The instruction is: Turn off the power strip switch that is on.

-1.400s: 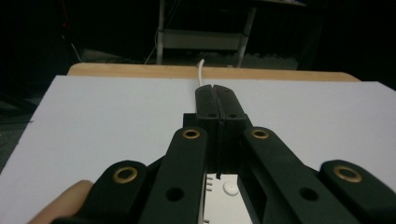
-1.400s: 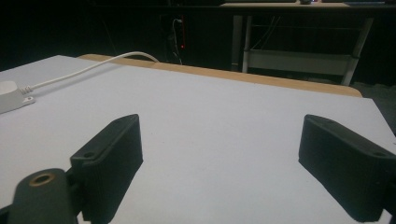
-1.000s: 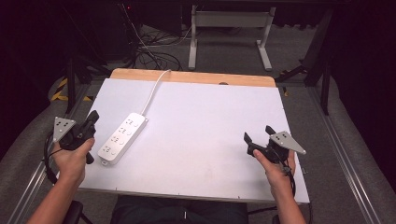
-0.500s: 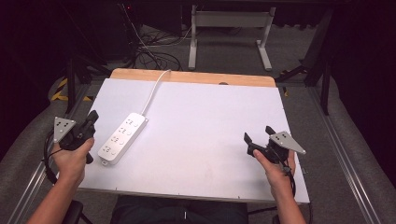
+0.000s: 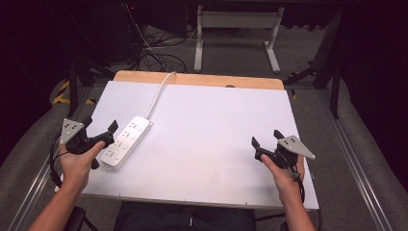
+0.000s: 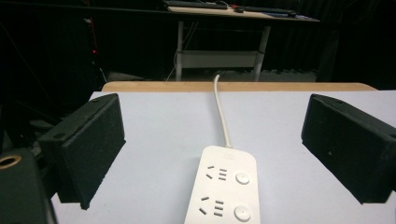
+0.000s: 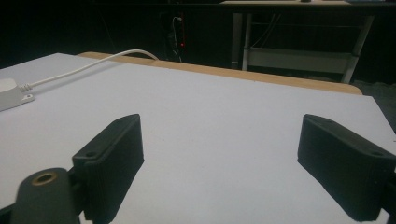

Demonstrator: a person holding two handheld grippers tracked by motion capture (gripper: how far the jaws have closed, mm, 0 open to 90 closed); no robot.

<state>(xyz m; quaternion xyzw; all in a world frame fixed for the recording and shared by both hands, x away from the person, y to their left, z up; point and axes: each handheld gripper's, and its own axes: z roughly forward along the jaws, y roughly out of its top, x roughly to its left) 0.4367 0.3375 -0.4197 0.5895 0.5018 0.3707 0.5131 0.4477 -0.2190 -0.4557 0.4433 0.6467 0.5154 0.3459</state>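
A white power strip (image 5: 126,140) lies on the left part of the white table top (image 5: 207,134), its cord (image 5: 156,96) running off the far edge. My left gripper (image 5: 100,124) hovers just left of the strip. Its jaws have just been opening and now stand wide and open. In the left gripper view the strip (image 6: 224,186) lies low between the jaws of the left gripper (image 6: 212,100), and the pads do not touch it. My right gripper (image 5: 266,138) is held near the table's right front, open, nothing between its jaws (image 7: 220,121). The strip's end (image 7: 9,93) shows far left in the right gripper view.
A wooden strip (image 5: 202,79) borders the table's far edge. Beyond it on the dark floor are a metal table frame (image 5: 235,29) and loose cables (image 5: 159,53). Grey rails (image 5: 356,159) run along both sides of the table.
The left gripper's jaws stand wider apart than in the earlier frames. Both hands and the power strip have kept their places.
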